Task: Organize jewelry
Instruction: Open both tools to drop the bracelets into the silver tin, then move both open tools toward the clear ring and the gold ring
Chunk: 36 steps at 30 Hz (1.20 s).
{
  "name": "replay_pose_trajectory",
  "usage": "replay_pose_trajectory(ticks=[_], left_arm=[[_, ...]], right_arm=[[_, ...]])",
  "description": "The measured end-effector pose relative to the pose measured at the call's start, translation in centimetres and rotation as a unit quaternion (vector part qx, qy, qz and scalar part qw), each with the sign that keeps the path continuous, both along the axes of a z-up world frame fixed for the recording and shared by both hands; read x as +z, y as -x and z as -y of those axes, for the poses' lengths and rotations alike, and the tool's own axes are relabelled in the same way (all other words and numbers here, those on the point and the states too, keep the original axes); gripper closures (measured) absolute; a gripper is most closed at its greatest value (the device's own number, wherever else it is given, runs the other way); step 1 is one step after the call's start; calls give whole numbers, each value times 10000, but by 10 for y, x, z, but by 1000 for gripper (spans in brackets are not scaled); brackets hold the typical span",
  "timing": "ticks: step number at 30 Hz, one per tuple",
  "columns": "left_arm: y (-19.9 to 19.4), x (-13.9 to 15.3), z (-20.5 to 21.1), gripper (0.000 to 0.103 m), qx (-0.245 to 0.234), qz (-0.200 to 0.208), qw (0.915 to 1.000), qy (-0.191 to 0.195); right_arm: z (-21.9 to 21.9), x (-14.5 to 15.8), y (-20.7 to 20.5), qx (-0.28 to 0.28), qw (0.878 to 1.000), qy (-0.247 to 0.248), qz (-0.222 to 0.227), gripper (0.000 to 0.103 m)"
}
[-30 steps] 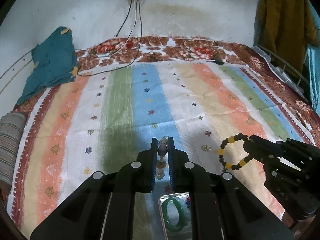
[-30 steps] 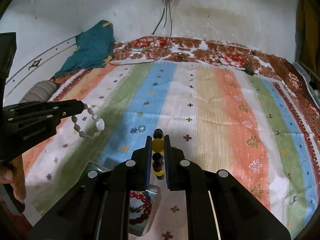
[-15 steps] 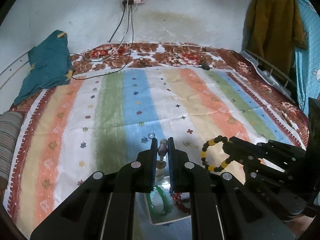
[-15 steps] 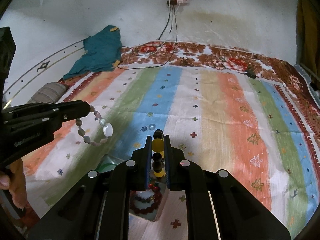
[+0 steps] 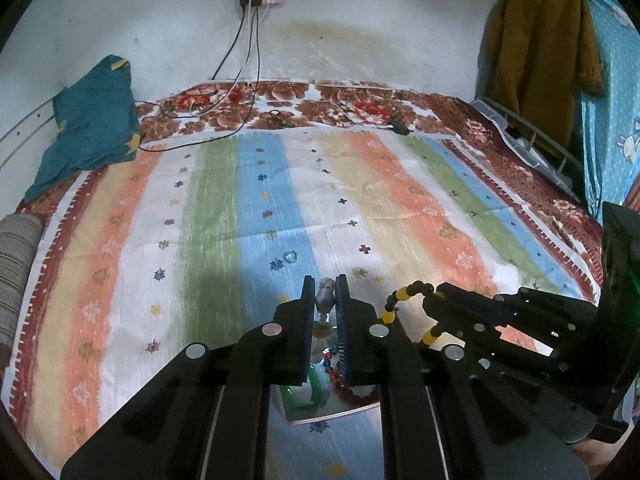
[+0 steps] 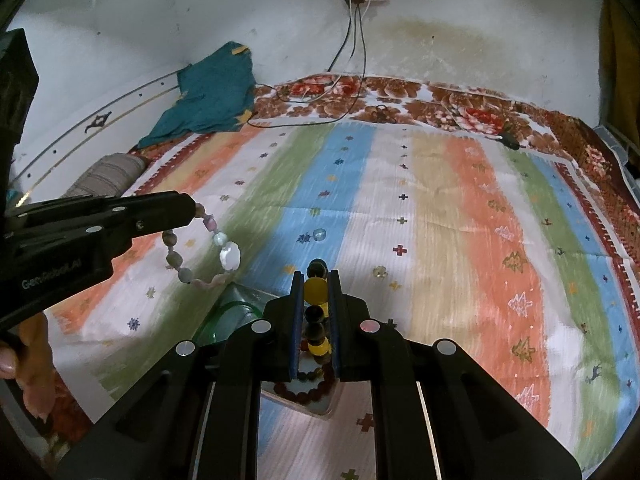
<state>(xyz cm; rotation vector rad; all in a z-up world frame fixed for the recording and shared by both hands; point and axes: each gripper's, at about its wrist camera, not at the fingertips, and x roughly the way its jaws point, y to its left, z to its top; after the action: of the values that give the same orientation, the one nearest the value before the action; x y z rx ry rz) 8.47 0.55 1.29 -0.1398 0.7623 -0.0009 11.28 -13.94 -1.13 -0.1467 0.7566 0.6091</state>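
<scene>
While both are held above the tray (image 5: 320, 416), a pale bracelet (image 6: 200, 252) is clamped by the left gripper (image 5: 325, 300), a black-and-yellow bracelet (image 6: 316, 312) by the right gripper (image 6: 315, 300).

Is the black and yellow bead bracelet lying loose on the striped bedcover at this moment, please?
No, the black and yellow bead bracelet is clamped in the right gripper, raised above the striped bedcover.

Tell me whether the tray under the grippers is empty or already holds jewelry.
Not empty. The tray holds a green bangle and a dark red bead bracelet, both lying inside its rim.
</scene>
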Motion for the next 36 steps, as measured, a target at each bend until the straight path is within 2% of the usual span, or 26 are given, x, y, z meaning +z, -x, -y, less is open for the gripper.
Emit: replay_pose_trajectory(ticks=[4, 7, 8, 9, 11, 18, 23, 28, 33, 36], left_arm=[[5, -1, 2, 93, 0, -34, 10000, 23], [5, -5, 1, 92, 104, -221, 9997, 50], [4, -6, 0, 88, 125, -252, 9996, 24], [4, -7, -1, 85, 158, -264, 9995, -19], [2, -7, -6, 81, 261, -262, 9993, -75], [-9, -17, -25, 71, 547, -455, 9975, -10], [-18, -23, -29, 57, 602, -546, 9967, 21], [-30, -35, -30, 52, 678, -688, 9952, -163], [-43, -41, -35, 47, 731, -756, 9943, -189], [-49, -41, -36, 44, 724, -740, 9944, -188]], right_arm=[[1, -1, 4, 21, 10000, 0, -29, 91], [3, -4, 3, 36, 9999, -32, -103, 90], [3, -5, 2, 4, 9999, 20, -117, 86], [4, -6, 1, -53, 9999, 78, -104, 75], [8, -7, -2, -146, 9998, 110, -108, 64], [18, -20, -22, -384, 9982, 222, -397, 64], [17, -25, -31, -412, 9975, 309, -483, 60], [18, -34, -43, -509, 9960, 384, -625, 60], [18, -35, -52, -521, 9962, 364, -588, 50], [19, -39, -60, -564, 9956, 377, -643, 50]])
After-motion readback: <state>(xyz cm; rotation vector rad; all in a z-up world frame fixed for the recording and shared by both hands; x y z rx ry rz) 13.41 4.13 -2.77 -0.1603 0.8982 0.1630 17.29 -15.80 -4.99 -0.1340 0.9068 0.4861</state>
